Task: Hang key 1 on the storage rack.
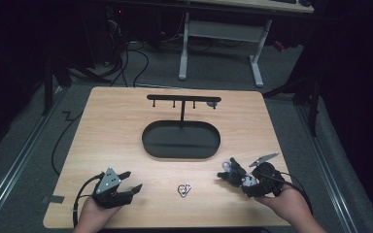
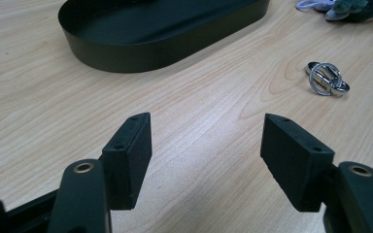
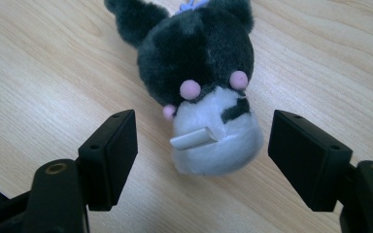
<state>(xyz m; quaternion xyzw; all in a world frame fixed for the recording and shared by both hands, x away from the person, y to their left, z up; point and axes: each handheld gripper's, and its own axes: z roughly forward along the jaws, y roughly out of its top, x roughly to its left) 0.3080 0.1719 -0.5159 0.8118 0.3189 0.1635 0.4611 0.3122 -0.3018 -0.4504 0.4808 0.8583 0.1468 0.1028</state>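
The wooden tabletop (image 1: pixel 116 121) carries everything here. Toward its middle sits a black oval tray (image 1: pixel 148 141) with a thin post rising from it and a crossbar with small pegs (image 1: pixel 183 98) across the top; in the left gripper view the tray's dark wall (image 2: pixel 165 46) lies ahead of the jaws.

The left hand-held gripper (image 1: pixel 131 182) rests near the front left edge of the tabletop, its jaws spread wide with only bare wood between them (image 2: pixel 206 155). The right hand-held gripper (image 1: pixel 226 172) is near the front right, just off the tray's right end. Its jaws are also spread wide (image 3: pixel 201 160) and stand on either side of a small plush toy (image 3: pixel 199 87), without touching it.

The plush toy (image 1: pixel 229 167) lies on the tabletop, dark grey with a white end, pink dots and a small white tag. Its white end points toward the gripper, lying between the open pads.

A small metal key ring (image 1: pixel 184 190) lies on the wood between the two grippers, near the front edge, apart from both; it sits ahead and to the right of the left gripper's jaws (image 2: pixel 326 78).
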